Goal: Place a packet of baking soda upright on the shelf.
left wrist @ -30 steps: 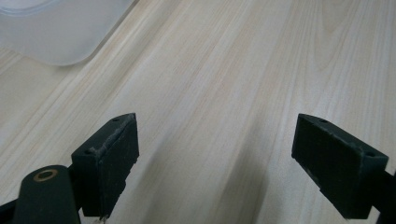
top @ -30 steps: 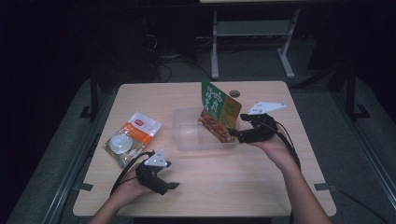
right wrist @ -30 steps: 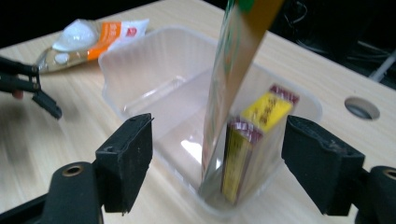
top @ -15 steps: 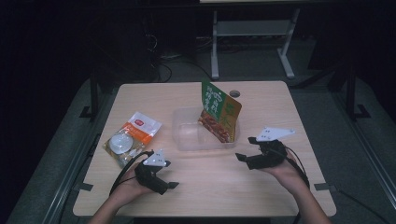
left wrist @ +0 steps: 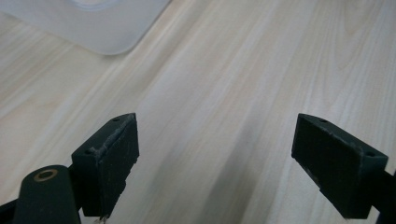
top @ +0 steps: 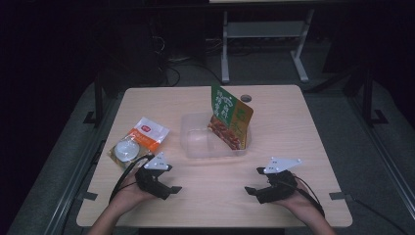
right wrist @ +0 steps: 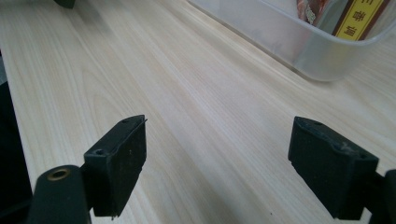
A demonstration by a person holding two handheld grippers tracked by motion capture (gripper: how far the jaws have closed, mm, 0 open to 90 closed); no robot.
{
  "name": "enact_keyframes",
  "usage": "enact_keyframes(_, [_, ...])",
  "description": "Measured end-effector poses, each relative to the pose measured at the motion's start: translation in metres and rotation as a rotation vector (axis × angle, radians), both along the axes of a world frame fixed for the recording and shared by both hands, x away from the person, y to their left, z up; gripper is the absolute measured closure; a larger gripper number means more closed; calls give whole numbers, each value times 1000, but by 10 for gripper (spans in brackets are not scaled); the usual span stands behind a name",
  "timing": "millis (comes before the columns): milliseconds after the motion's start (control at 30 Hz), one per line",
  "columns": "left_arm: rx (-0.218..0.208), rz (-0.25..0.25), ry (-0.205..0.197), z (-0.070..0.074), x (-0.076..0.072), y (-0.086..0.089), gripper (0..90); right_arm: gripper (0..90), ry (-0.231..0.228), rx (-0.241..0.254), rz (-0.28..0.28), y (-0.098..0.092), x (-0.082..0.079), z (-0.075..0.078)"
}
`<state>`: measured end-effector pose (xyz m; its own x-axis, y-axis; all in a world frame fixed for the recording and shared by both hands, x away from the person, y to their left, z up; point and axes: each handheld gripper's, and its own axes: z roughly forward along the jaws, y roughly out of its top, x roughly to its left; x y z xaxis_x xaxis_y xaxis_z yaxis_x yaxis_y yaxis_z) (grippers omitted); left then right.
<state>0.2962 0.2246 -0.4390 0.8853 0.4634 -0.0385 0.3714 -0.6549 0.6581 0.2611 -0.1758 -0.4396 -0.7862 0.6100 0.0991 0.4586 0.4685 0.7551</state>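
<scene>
A clear plastic container (top: 198,144) sits mid-table, and a green and orange food packet (top: 230,117) stands tilted in its right end. My right gripper (top: 254,182) rests low at the near right of the table, well apart from the container. Its jaws have just been opening and hold nothing. The right gripper view has the open jaws (right wrist: 217,144) over bare wood, with the container (right wrist: 280,42) and packet (right wrist: 355,18) beyond. My left gripper (top: 170,191) lies open at the near left, over bare table (left wrist: 217,140), with a container corner (left wrist: 102,23) ahead of it.
An orange and white packet (top: 149,133) with a round white lidded cup (top: 126,149) on it lies at the table's left side, just beyond the left hand. A round cable hole (top: 246,98) sits near the far edge. Metal stand legs (top: 225,49) rise behind the table.
The right gripper has drawn back from the packet in the container toward the near right edge and sunk to the table. The packet stays leaning in the container. The left gripper has kept still.
</scene>
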Motion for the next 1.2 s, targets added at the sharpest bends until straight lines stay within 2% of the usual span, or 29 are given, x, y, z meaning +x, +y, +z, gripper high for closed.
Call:
enact_keyframes(267, [8, 67, -8, 11, 7, 20, 145, 174, -3, -4, -6, 2, 2, -5])
enact_keyframes(700, [-17, 235, -52, 30, 31, 61, 145, 167, -10, -3, -6, 2, 5, -6])
enact_keyframes(900, [4, 310, -77, 37, 49, 83, 145, 167, -4, 0, -14, 1, 5, -6])
enact_keyframes(1000, [-6, 347, -84, 36, 60, 95, 148, 167, -6, -1, -13, 1, 6, -7])
enact_keyframes(1133, [-12, 402, -79, 32, 81, 109, 150, 166, 3, -2, -20, 0, 7, -7])
enact_keyframes(1200, [9, 417, -70, 29, 92, 116, 152, 166, 3, -2, -19, 0, 7, -8])
